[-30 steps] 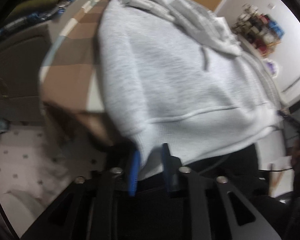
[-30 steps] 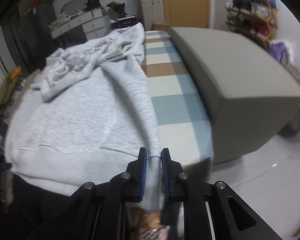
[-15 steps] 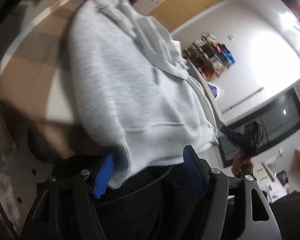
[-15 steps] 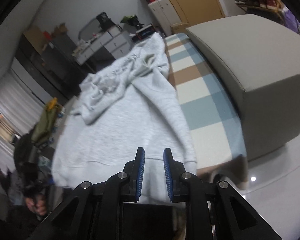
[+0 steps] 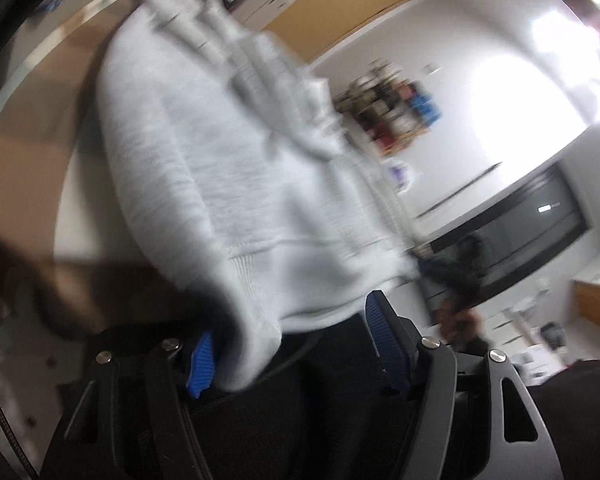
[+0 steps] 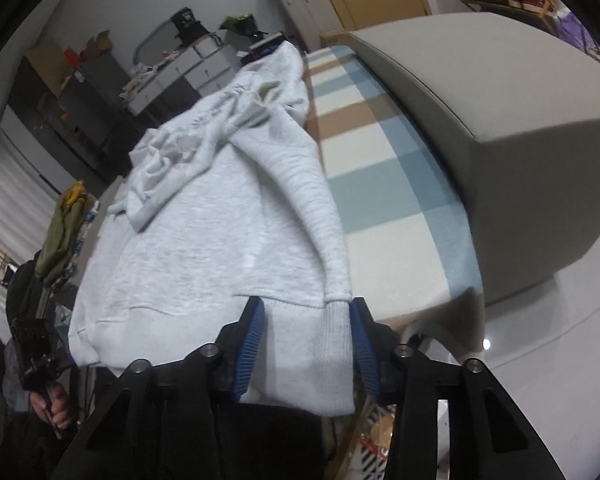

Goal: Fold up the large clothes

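A light grey hoodie (image 6: 204,240) lies face up on a checked bed cover (image 6: 380,184), its hood bunched at the far end. One sleeve (image 6: 300,184) runs down the right side. Its ribbed cuff (image 6: 336,320) and the hem lie between the jaws of my right gripper (image 6: 307,304), which are opening; the pads do not press the cloth. In the blurred left wrist view the hoodie (image 5: 220,184) has its hem corner (image 5: 256,344) hanging inside my left gripper (image 5: 292,320). That gripper is open, and the corner rests near the left pad.
A grey upholstered block (image 6: 500,100) stands along the bed's right side, with glossy white floor (image 6: 560,340) beyond. Drawers (image 6: 180,72) and boxes fill the back wall. Olive clothes (image 6: 60,232) are piled at the left. A hand (image 6: 56,408) holds the other gripper there.
Both grippers were shut on the hoodie a second ago, the left on the hem corner and the right on the cuff. Both have opened off the cloth. The left view has swung upward.
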Available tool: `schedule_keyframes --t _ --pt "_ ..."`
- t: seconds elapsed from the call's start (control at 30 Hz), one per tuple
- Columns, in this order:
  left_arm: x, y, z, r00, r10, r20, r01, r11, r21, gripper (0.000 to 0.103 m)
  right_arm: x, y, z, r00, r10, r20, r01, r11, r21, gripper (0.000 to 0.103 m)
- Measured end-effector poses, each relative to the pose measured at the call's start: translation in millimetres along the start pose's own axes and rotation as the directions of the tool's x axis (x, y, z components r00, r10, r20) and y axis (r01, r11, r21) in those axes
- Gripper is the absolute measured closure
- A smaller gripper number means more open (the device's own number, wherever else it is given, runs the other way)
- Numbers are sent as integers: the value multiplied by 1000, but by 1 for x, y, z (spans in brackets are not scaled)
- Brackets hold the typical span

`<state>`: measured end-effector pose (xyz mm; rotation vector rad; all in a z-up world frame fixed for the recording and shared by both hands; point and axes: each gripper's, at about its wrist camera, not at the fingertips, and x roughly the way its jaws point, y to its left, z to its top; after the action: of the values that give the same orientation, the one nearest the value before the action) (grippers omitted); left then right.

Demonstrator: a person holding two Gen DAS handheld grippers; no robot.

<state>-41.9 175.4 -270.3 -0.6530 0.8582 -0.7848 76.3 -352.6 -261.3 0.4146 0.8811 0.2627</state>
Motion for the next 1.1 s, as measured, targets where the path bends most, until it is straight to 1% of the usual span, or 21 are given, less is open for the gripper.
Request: schedule_keyframes --t 0.03,0.07,0.1,0.17,0.23,0.33,0.43,0.5,0.53,0.6,0.63,0.67,0.7,0.73,0.77,0.87,0.9,0.93,0.97,1.0,1.1 --pt "-4 -2 4 999 -30 23 30 1000 8 40 -6 2 2 998 58 19 -59 998 7 75" --pt "-11 -7 7 996 -67 57 66 998 22 40 -10 2 4 996 82 29 -83 997 10 75" --pt "-15 -9 10 993 -70 90 67 997 34 40 -13 3 7 994 99 43 -99 995 12 73" --pt "-10 -5 15 996 0 87 -1 1000 15 40 -9 5 9 998 50 39 -51 999 10 73" --pt "-2 8 16 999 27 47 -25 999 -44 40 3 0 9 1000 -22 1 22 1000 15 73" --pt "5 21 12 998 58 19 -55 992 -112 40 18 -10 4 994 -89 -62 92 995 39 73" --pt "11 25 9 999 34 12 -32 988 -154 40 23 -7 7 995 -67 -74 71 996 52 66" --pt "11 23 12 1000 17 11 -15 987 -158 40 25 3 11 995 -49 -88 52 998 22 67" --pt "10 17 14 1000 17 22 -14 990 -140 40 24 7 12 996 -26 -84 28 1000 14 71" --pt "6 3 21 998 20 59 -16 997 -82 58 19 18 17 998 30 -63 -31 1000 -2 90" --pt "3 -4 25 997 29 77 -25 999 -45 76 11 22 20 995 90 -33 -90 996 0 90" --pt "-3 -13 29 996 15 92 -14 1000 -12 79 5 23 22 987 161 -4 -161 987 9 90" --pt "-5 -15 32 995 -4 99 5 1000 -4 79 -3 25 23 965 260 38 -261 965 19 90" --pt "-2 -15 34 995 -2 101 3 1000 -6 79 -8 26 25 949 310 64 -312 950 28 90" --pt "1 -12 36 995 19 96 -17 1000 -23 79 -7 26 27 950 305 62 -308 950 41 87" --pt "15 5 34 998 49 40 -45 995 -93 75 13 22 21 971 237 -18 -235 969 72 85" --pt "19 10 33 998 60 25 -56 992 -113 72 18 18 18 981 189 -39 -186 979 81 82" --pt "19 14 31 998 65 12 -63 990 -128 63 23 13 15 986 153 -61 -146 984 98 82" --pt "20 17 30 997 72 12 -69 988 -141 53 25 10 14 986 155 -63 -147 982 116 81" --pt "20 19 30 997 70 24 -66 985 -161 49 27 9 13 986 155 -62 -146 981 130 77" --pt "22 15 33 998 55 31 -50 989 -142 49 32 4 13 991 105 -77 -94 986 135 73"
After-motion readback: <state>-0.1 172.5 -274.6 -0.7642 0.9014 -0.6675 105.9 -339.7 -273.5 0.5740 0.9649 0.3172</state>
